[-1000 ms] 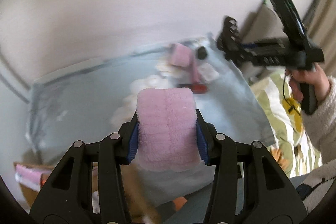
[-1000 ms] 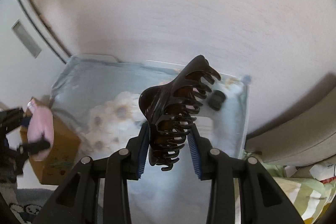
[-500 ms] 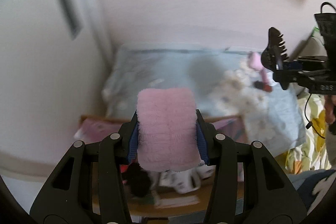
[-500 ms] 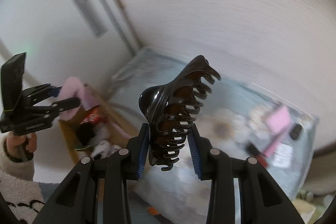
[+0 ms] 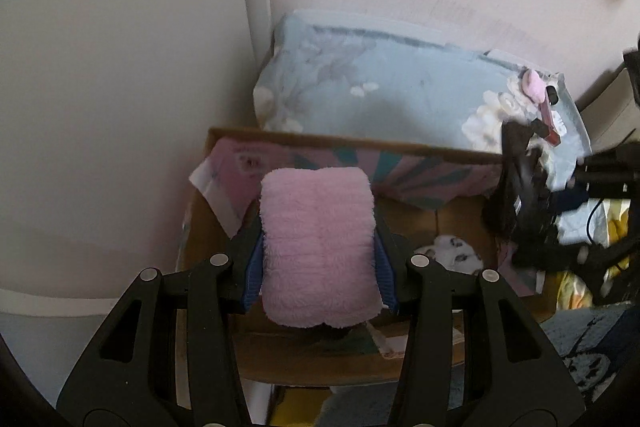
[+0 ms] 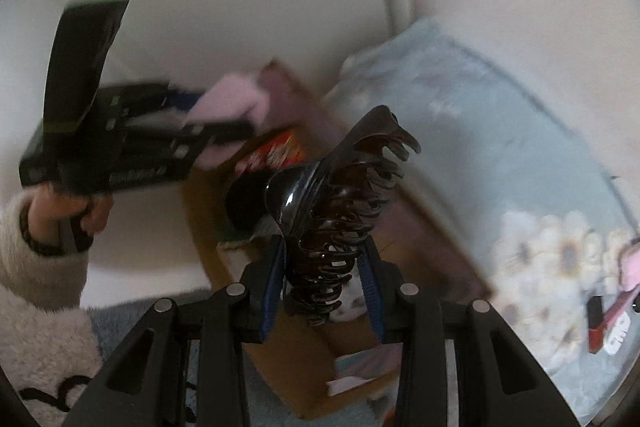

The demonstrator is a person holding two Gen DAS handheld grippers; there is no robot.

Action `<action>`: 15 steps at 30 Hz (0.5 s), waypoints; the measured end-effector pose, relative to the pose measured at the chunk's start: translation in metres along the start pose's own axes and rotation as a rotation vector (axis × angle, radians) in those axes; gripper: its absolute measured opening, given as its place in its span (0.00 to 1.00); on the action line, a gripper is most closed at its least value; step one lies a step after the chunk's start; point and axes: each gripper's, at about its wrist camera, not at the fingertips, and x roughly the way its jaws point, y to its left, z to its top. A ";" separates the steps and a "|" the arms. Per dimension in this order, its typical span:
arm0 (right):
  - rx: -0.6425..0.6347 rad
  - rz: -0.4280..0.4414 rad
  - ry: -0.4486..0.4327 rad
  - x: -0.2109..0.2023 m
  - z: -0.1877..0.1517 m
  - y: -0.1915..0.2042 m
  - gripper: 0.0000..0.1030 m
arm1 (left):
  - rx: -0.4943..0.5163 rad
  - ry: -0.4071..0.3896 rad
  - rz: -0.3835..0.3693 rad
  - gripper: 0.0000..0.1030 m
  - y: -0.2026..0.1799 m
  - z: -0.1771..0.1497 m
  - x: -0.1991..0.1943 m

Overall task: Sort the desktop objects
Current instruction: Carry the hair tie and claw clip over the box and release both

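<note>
My left gripper point(image 5: 318, 267) is shut on a fluffy pink pad point(image 5: 318, 247) and holds it above an open cardboard box point(image 5: 400, 363). My right gripper point(image 6: 322, 291) is shut on a dark brown hair claw clip point(image 6: 336, 219) and holds it above the same box point(image 6: 208, 211). In the left wrist view the right gripper point(image 5: 532, 211) with the clip shows blurred at the box's right side. In the right wrist view the left gripper point(image 6: 224, 115) with the pink pad shows at the upper left.
A table with a light blue floral cloth point(image 5: 380, 87) stands beyond the box, against the wall. A pink item point(image 5: 534, 87) and a red stick point(image 5: 548, 123) lie on its right end. The box holds a pink printed sheet point(image 5: 320, 163) and a white patterned item point(image 5: 452, 255).
Both grippers have swung away from the table to above the cardboard box beside it, each still holding its object. The right gripper has come close to the left one.
</note>
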 end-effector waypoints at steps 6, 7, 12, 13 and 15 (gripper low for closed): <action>-0.037 0.007 0.055 0.016 -0.002 0.008 0.32 | -0.015 0.032 -0.017 0.42 0.004 -0.003 0.017; -0.035 0.003 0.057 0.018 -0.001 0.006 0.32 | -0.014 0.038 -0.020 0.42 0.003 -0.003 0.019; -0.002 -0.004 0.053 0.012 0.002 0.002 0.32 | -0.005 0.046 -0.026 0.42 0.007 -0.007 0.017; 0.006 -0.008 0.047 0.010 0.002 0.001 0.32 | -0.004 0.044 -0.028 0.42 0.008 -0.007 0.017; 0.033 -0.006 0.037 0.007 0.003 -0.003 0.33 | 0.001 0.040 -0.032 0.44 0.008 -0.006 0.017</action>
